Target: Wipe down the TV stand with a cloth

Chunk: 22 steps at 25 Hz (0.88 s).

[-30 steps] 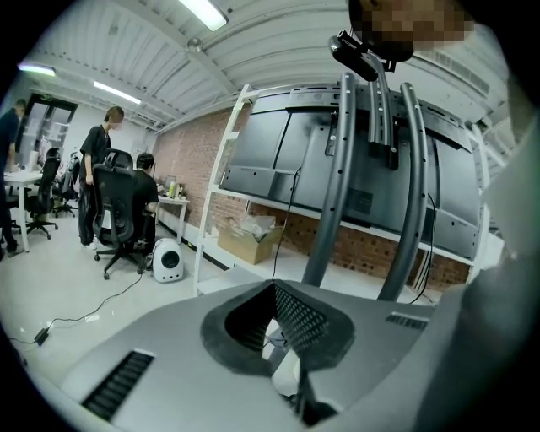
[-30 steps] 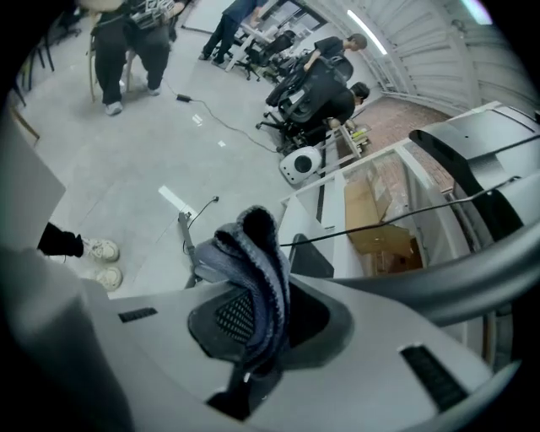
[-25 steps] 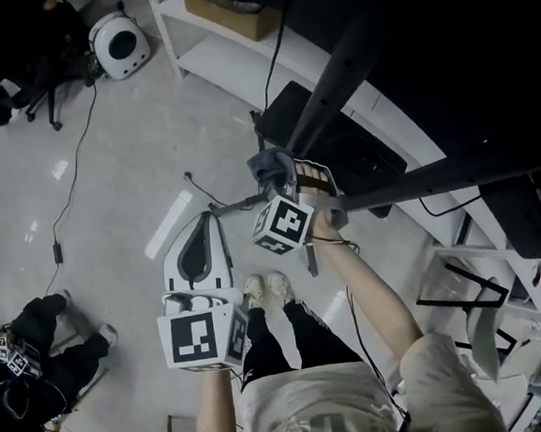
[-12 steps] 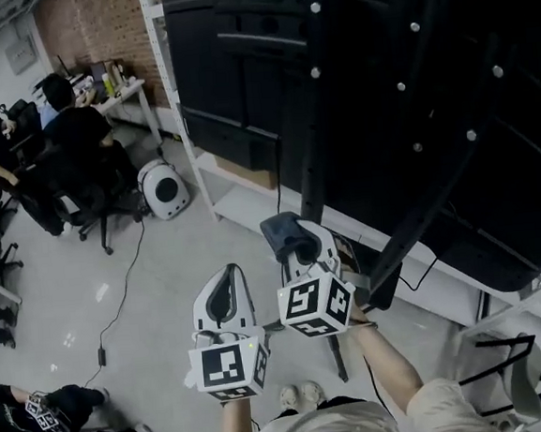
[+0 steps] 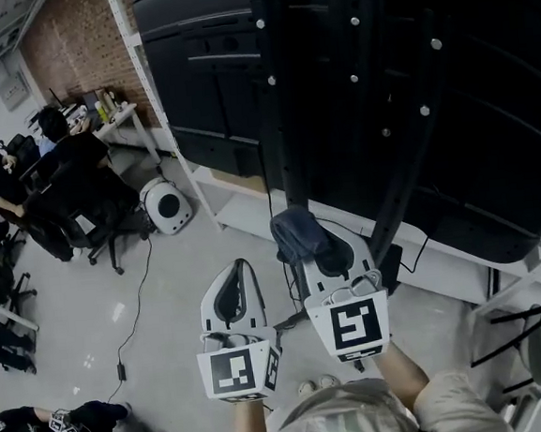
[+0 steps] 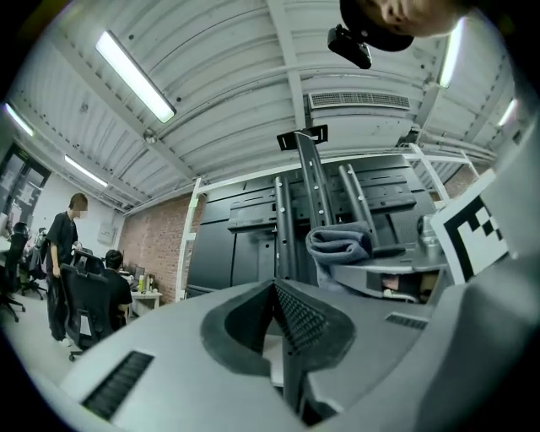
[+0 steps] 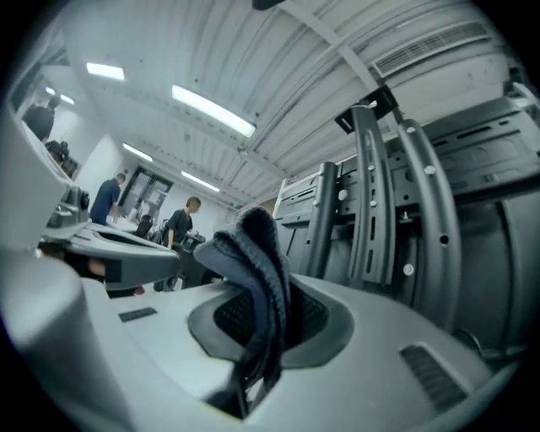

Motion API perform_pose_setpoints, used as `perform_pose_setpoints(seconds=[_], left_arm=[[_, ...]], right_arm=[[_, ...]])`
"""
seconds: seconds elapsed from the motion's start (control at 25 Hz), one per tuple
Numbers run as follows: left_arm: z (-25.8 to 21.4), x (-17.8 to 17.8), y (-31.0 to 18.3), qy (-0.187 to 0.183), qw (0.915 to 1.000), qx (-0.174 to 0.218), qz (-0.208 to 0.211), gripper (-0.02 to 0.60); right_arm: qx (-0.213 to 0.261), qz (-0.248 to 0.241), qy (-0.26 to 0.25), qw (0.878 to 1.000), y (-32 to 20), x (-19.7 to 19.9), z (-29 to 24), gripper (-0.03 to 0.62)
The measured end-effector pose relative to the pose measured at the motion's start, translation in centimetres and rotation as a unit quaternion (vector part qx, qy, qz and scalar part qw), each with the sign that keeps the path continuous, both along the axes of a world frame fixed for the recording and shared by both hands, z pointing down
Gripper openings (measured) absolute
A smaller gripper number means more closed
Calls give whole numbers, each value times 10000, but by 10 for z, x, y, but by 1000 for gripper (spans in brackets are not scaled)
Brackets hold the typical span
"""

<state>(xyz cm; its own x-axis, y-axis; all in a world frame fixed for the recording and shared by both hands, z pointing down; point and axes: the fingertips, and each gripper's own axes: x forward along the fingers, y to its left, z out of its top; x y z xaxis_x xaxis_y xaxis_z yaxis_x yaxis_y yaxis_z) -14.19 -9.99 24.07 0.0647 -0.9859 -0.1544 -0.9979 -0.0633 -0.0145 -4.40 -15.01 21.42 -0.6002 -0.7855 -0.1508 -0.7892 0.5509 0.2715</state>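
1. Near the lower middle of the head view, the right gripper point(image 5: 303, 247) is held up with its jaws clamped on a folded grey cloth point(image 5: 293, 229). The cloth bulges out past the tips, and in the right gripper view the fabric is seen pinched between the pads.
2. Just to its left, the left gripper point(image 5: 234, 281) is carried with its jaws pressed together and nothing between them, as the left gripper view plainly shows.
3. A second ago the cloth was held low, against a slanted leg of the stand close to the floor, and the floor filled most of the head view. Since then both grippers have been raised and the view has been tilted upward.
4. The dark uprights of the TV stand point(image 5: 280, 106) are now seen just beyond the cloth, on its far side. The cloth is near them, but contact cannot be confirmed from any view.
5. It is judged that the low leg has been left and the wiping is being carried up to the columns. The task appears partly done, with the upper parts not yet covered.
6. At the far left, seated people point(image 5: 77, 157) and a white round appliance point(image 5: 168, 207) on the floor are seen well apart from the work.
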Motion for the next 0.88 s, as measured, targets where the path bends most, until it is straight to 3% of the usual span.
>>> perform_pose_setpoints(seconds=[0.16, 0.88], left_arm=[[-3, 14, 0, -60, 9998, 109, 139, 15], [-15, 20, -4, -54, 9992, 367, 146, 15]], right_arm=[[-176, -76, -631, 9978, 10, 15, 2, 57], [-257, 62, -590, 9979, -2, 32, 11, 57]])
